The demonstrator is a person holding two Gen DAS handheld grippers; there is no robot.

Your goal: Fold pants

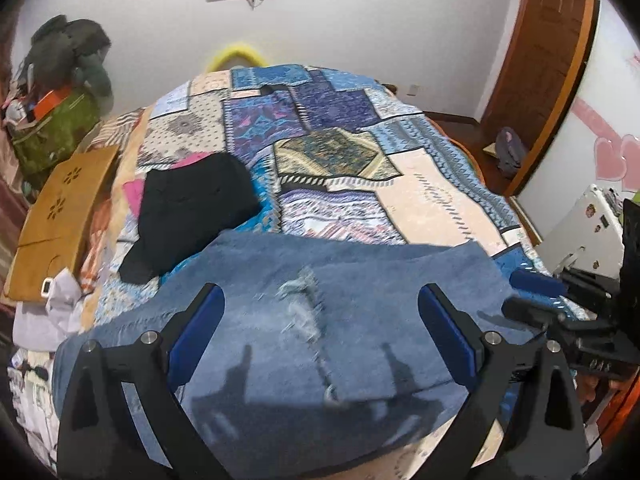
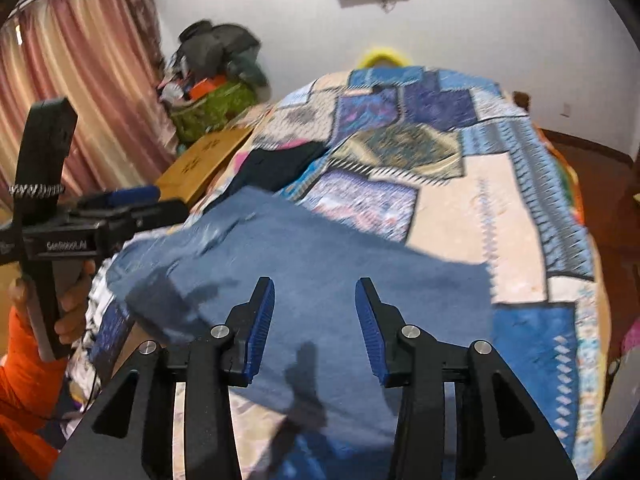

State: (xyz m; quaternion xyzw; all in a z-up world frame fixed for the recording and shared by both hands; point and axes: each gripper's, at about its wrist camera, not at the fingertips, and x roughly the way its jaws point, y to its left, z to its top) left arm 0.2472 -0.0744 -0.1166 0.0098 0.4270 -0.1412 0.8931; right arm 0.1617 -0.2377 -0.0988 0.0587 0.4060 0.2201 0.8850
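With the jeans [image 1: 320,320] lying folded on the near end of the bed [image 1: 420,200], the left gripper [image 1: 320,320] wide open and the right gripper [image 2: 315,320] partly open, both empty, should pinch matching edges evenly.

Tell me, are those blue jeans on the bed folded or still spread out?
Folded. The blue jeans lie as a compact doubled-over block on the patchwork bedspread, no separate legs showing. How many layers, I cannot tell.

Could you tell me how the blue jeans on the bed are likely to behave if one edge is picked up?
The blue jeans lie folded in soft layers on the bedspread, so they would probably droop and unfold. Denim looks thick, likely fairly heavy. The frayed rip might snag.
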